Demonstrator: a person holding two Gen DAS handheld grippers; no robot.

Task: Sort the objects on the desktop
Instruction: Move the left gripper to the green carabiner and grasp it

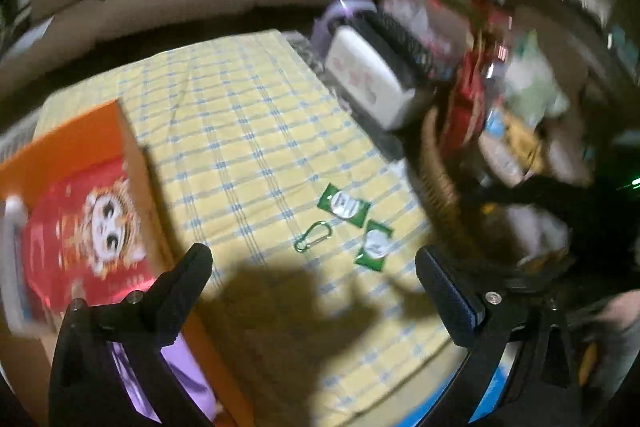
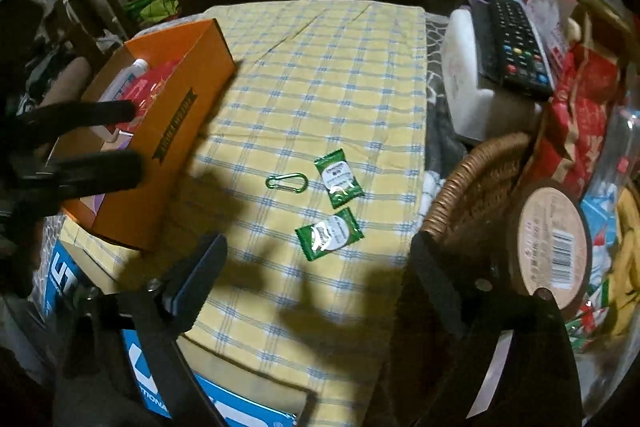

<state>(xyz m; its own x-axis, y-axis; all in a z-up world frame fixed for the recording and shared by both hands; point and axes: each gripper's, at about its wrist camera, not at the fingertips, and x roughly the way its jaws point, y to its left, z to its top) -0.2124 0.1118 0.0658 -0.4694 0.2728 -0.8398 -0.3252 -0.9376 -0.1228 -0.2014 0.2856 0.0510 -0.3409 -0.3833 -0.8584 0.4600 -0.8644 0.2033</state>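
1. Left wrist view: my left gripper (image 1: 314, 267) has its jaws spread wide and holds nothing. One finger hangs over the near corner of the orange box (image 1: 132, 155), the other over the right side of the cloth.
2. Inside that box I see a red packet with a cartoon tiger face (image 1: 92, 231); this view is blurred, so I cannot read more from it.
3. Right wrist view: my right gripper (image 2: 320, 259) is also wide open and empty, above the near part of the yellow-and-blue checked cloth (image 2: 320, 67).
4. Between and just beyond its fingers lie two green wet-wipe sachets: the nearer sachet (image 2: 329, 234) and the farther sachet (image 2: 338, 178), close together but apart.
5. A green carabiner (image 2: 286, 182) lies flat just left of the farther sachet, not touching it as far as I can tell.
6. The orange box stands open on the left edge of the cloth, and the left gripper's two fingers (image 2: 100, 167) reach over its near end.
7. To the right, off the cloth, a wicker basket (image 2: 476, 195) sits beside my right finger, with a round brown-rimmed lid bearing a barcode (image 2: 548, 243) tilted in it.
8. Farther back on the right, a black remote control (image 2: 510, 43) rests on a white box (image 2: 460, 75).
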